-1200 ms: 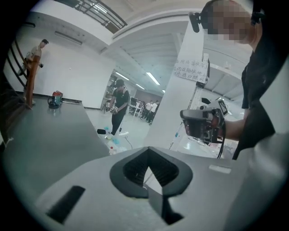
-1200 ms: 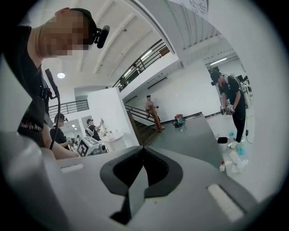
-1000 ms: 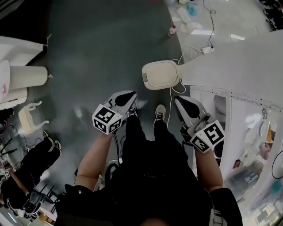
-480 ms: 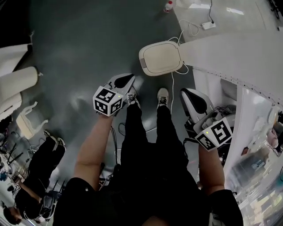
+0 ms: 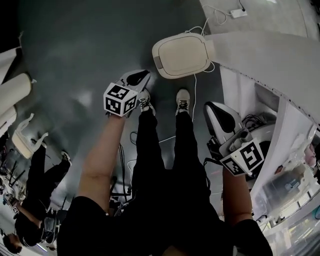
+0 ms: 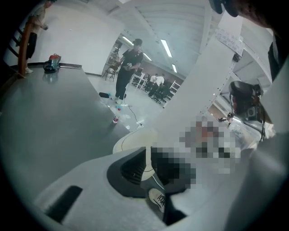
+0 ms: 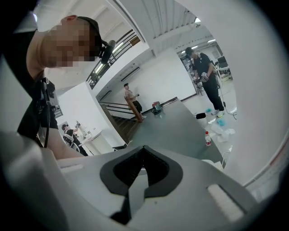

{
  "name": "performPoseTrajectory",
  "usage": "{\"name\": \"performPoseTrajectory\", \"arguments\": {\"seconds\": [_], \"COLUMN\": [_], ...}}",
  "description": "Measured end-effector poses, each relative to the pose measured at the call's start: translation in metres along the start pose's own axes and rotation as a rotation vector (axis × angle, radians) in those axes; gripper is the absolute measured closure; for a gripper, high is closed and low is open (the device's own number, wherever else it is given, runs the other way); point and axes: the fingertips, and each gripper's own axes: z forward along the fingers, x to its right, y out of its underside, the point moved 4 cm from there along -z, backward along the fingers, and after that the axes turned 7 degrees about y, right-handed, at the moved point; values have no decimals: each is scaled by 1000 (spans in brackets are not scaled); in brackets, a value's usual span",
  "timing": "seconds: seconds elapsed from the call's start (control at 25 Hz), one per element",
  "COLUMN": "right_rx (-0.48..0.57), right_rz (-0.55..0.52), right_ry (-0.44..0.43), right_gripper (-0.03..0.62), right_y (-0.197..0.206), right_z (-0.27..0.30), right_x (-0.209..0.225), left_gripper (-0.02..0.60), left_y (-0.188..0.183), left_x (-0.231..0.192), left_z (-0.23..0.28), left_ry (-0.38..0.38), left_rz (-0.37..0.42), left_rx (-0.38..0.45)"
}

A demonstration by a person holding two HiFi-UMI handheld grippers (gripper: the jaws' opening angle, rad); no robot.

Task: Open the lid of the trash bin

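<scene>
Left gripper (image 5: 142, 75) lowered | jaws opening, empty | trash bin lid (image 5: 181, 55) shut

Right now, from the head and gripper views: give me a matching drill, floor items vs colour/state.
Things:
1. trash bin lid
2. plastic bottle
3. power strip

Colour/state:
A. red cap, standing upright
B. white, cables running from it
C. cream, closed flat

Pairs: 1-C, 2-A, 3-B

Left tool (image 5: 139, 76) lower, nearer bin lid (image 5: 181, 55), empty jaws opening; right tool (image 5: 216, 109) lower.
</scene>
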Motion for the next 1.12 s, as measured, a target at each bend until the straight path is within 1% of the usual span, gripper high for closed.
{"name": "performPoseTrajectory", "arguments": {"seconds": [0.12, 0.24, 0.44, 0.56, 0.72, 0.84, 1.0, 1.12], "right_rx": [-21, -43, -80, -92, -106, -115, -123, -115], "right_rz": [20, 33, 61, 69, 84, 96, 112, 125], "right_ry": [3, 4, 6, 7, 12, 14, 13, 12], "right_gripper": [585, 585, 585, 585, 585, 585, 585, 585], "right_y": [16, 32, 51, 60, 69, 75, 81, 80], "right_z": [9, 19, 30, 34, 40, 43, 43, 41], "right_x": [10, 18, 33, 40, 48, 52, 56, 56], "left_gripper": [499, 471, 440, 434, 428, 426, 426, 412], "left_y": [13, 27, 59, 69, 76, 78, 83, 81], "left_x": [-22, -43, -70, -84, -100, -108, -114, -115], "left_z": [22, 43, 77, 91, 105, 114, 122, 121], "left_ry": [-6, -12, -17, -24, -44, -50, -66, -77], "left_rz": [-29, -78, -176, -236, -287, -296, -284, -277], "left_rx": [-24, -39, -80, -69, -59, -60, -102, -105]}}
